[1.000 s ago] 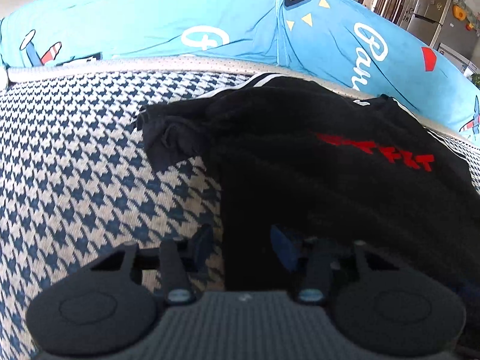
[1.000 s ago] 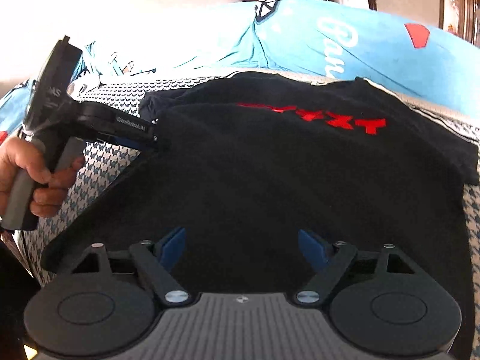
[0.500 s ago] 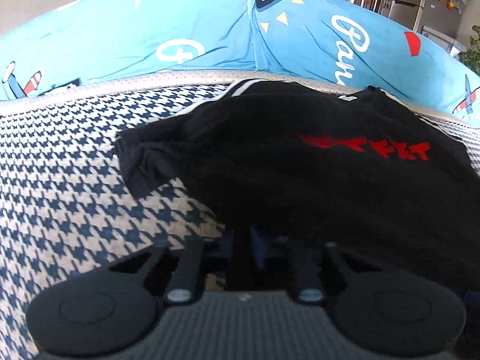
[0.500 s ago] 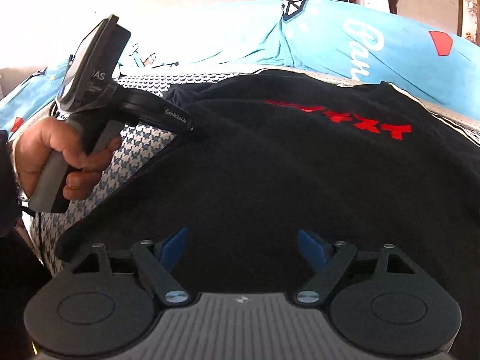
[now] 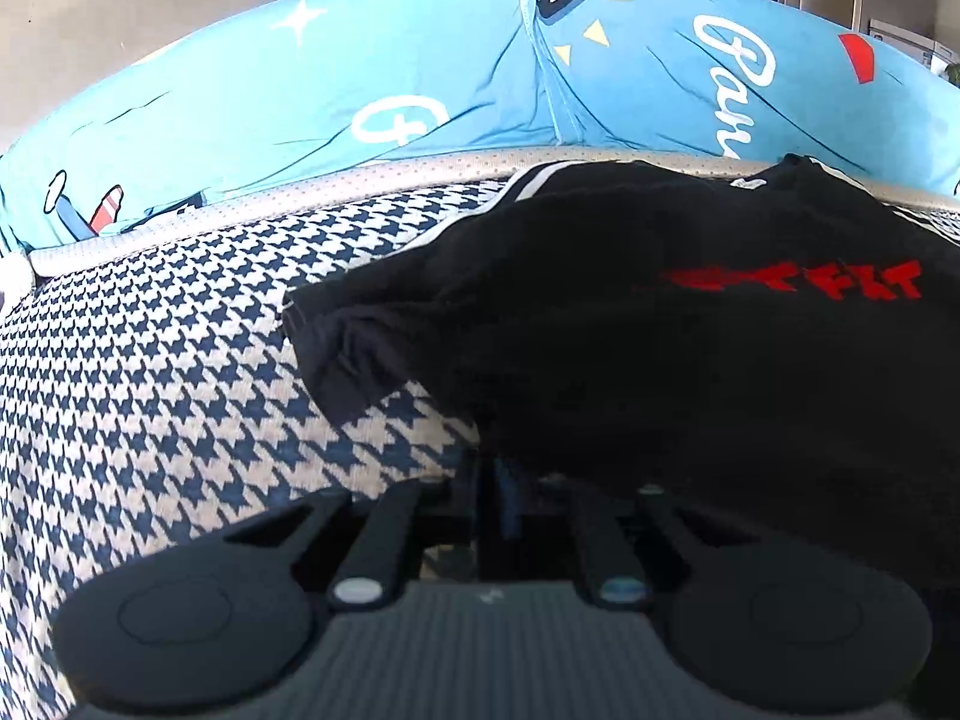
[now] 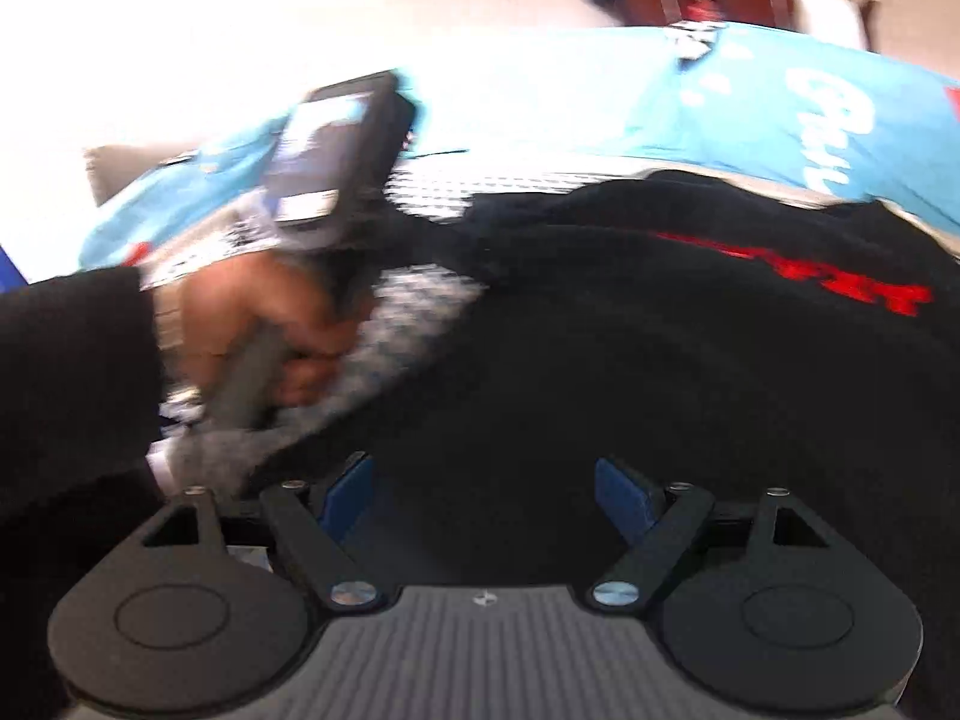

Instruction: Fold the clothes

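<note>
A black T-shirt [image 5: 690,348] with red lettering lies spread on the houndstooth cover [image 5: 150,396]. My left gripper [image 5: 504,492] is shut on the shirt's left side edge, and the cloth drapes over its blue pads. One short sleeve [image 5: 354,354] sticks out to the left. In the blurred right wrist view the same T-shirt [image 6: 630,372] fills the middle. My right gripper [image 6: 483,495] hangs open above its near part, nothing between the pads. The hand [image 6: 252,324] holding the left tool shows at the left.
Blue printed bedding [image 5: 420,78] runs along the far side behind a grey piped edge [image 5: 240,210]. Bare houndstooth cover lies left of the shirt. A dark sleeve [image 6: 66,372] fills the left of the right wrist view. Furniture and a fridge stand far behind.
My left gripper went from open to shut on the shirt's edge, and the cloth there has bunched up. The right gripper drifted sideways, so the left tool and hand look nearer.
</note>
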`<state>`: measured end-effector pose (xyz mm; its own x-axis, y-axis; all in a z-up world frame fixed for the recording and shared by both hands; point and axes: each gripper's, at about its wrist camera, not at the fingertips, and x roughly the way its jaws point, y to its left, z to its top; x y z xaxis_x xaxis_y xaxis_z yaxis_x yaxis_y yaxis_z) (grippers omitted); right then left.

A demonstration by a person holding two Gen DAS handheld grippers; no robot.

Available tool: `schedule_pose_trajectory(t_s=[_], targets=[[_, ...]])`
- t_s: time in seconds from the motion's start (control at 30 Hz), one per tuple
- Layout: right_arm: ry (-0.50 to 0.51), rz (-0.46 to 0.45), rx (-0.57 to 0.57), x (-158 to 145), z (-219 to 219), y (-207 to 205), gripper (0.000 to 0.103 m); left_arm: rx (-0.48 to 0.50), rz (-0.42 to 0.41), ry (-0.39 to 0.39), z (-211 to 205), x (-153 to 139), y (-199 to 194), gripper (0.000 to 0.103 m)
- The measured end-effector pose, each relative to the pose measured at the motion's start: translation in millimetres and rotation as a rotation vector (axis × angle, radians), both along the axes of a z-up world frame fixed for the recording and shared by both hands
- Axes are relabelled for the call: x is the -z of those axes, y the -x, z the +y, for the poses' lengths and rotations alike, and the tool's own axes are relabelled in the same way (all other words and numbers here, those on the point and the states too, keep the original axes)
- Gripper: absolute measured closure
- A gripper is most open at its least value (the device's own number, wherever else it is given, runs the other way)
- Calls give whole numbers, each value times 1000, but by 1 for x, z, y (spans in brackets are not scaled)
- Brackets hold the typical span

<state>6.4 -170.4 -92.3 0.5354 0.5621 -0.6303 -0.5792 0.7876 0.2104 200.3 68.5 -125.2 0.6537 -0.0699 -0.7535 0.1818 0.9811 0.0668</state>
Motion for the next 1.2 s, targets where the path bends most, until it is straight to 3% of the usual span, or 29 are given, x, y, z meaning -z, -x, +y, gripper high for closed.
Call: schedule_pose_trajectory(t_s=[0.13, 0.2, 0.27, 0.37, 0.53, 0.7, 0.83, 1.07, 1.2], targets=[[-2, -2, -109, 3, 23, 11, 23, -12, 3, 5, 6, 1, -2, 92], [0, 0, -154, 5, 33, 15, 32, -20, 6, 14, 9, 1, -3, 91], [3, 18, -174, 10, 41, 15, 47, -26, 11, 26, 11, 0, -3, 91], [-26, 49, -190, 17, 49, 12, 54, -31, 14, 19, 10, -2, -2, 89], [-36, 26, -220, 24, 68, 11, 55, -71, 28, 14, 13, -6, -2, 75], [10, 1, -232, 34, 82, 19, 48, -70, 32, 11, 15, -6, -2, 73], [73, -72, -259, 38, 92, 30, 42, -77, 36, 14, 14, -6, -2, 73], [204, -225, -227, 47, 107, 44, 49, -73, 42, 16, 15, -5, -3, 73], [208, -244, -210, 52, 106, 43, 53, -77, 47, 24, 16, -4, -4, 73]])
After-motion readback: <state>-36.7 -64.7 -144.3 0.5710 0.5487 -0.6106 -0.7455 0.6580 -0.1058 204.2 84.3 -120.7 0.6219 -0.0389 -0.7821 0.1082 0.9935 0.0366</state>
